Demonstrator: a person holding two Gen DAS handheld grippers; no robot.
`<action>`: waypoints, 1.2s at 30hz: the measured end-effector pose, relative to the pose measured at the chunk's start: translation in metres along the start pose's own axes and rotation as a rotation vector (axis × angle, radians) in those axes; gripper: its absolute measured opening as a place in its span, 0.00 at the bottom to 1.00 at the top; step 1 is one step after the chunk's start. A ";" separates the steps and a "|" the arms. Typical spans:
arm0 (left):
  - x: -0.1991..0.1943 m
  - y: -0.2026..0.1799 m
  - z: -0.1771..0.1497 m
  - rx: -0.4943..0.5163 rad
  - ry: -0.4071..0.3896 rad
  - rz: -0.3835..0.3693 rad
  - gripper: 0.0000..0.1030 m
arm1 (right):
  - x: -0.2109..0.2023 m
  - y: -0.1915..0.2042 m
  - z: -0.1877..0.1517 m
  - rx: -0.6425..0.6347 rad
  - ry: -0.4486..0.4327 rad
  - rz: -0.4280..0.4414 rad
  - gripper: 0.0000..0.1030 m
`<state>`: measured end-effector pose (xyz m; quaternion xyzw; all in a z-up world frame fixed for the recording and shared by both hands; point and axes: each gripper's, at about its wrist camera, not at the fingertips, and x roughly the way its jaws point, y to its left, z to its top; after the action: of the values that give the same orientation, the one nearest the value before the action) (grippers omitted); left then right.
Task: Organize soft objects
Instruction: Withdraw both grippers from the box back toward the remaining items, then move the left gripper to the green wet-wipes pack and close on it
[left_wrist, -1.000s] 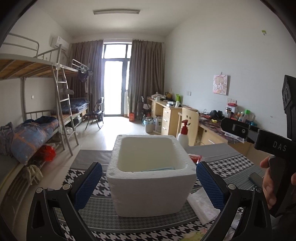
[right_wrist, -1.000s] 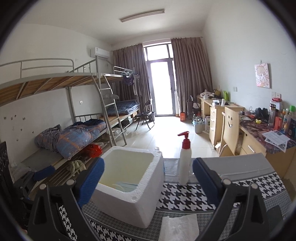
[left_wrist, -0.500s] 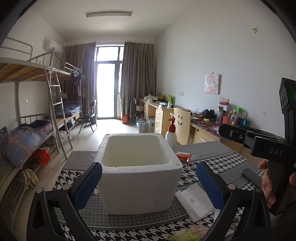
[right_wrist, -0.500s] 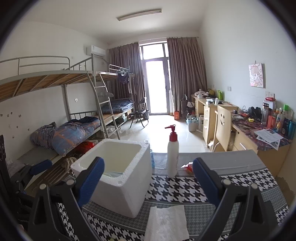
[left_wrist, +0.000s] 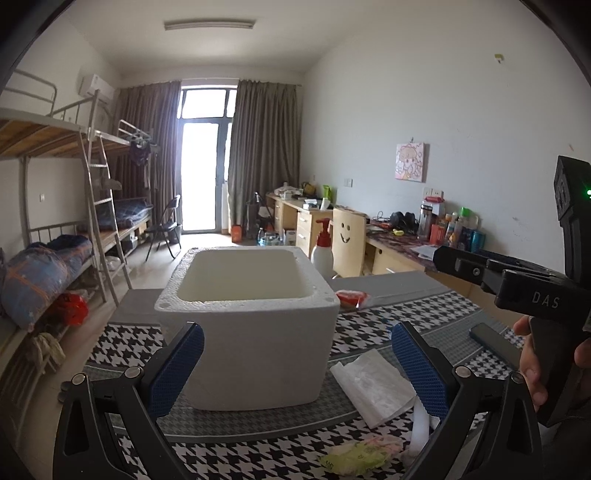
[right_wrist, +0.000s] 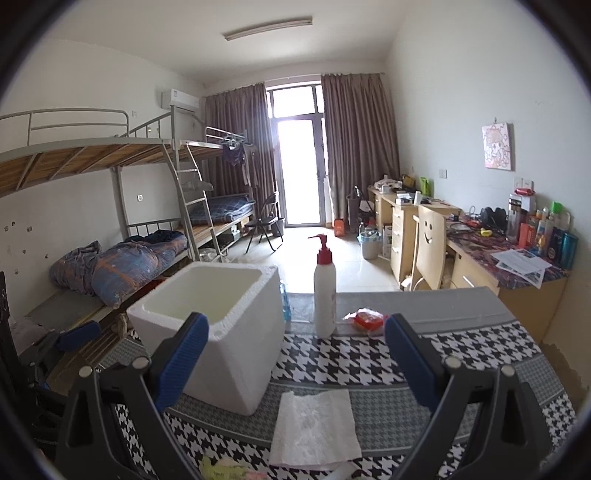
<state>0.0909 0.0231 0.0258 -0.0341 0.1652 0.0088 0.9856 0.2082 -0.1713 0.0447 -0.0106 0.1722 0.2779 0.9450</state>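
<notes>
Houndstooth cloth (right_wrist: 369, 360) covers our table. Our left gripper (left_wrist: 295, 373) and right gripper (right_wrist: 295, 365) both gape wide, holding nothing. White tissue (right_wrist: 314, 428) lies beside the foam box (right_wrist: 221, 325) (light, floppy, tears easily), so we should pinch an edge gently.

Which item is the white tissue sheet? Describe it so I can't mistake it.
Start at the white foam box on the houndstooth cloth. The tissue sheet lies flat on the cloth beside the box's near right corner, between the right gripper fingers. Unlike the yellow-green packet nearer the camera, it is plain, white and crinkled.
</notes>
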 end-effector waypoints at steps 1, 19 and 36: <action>0.000 0.000 -0.001 0.000 0.001 -0.001 0.99 | 0.000 -0.001 0.000 0.001 0.003 0.001 0.95; 0.002 -0.005 -0.023 0.014 0.034 -0.060 0.99 | -0.008 -0.010 -0.031 -0.001 0.043 -0.012 0.95; 0.010 -0.015 -0.038 0.071 0.111 -0.117 0.99 | 0.000 -0.018 -0.049 0.015 0.107 -0.028 0.95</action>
<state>0.0880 0.0057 -0.0124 -0.0092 0.2176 -0.0564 0.9744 0.2021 -0.1926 -0.0024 -0.0206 0.2243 0.2623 0.9383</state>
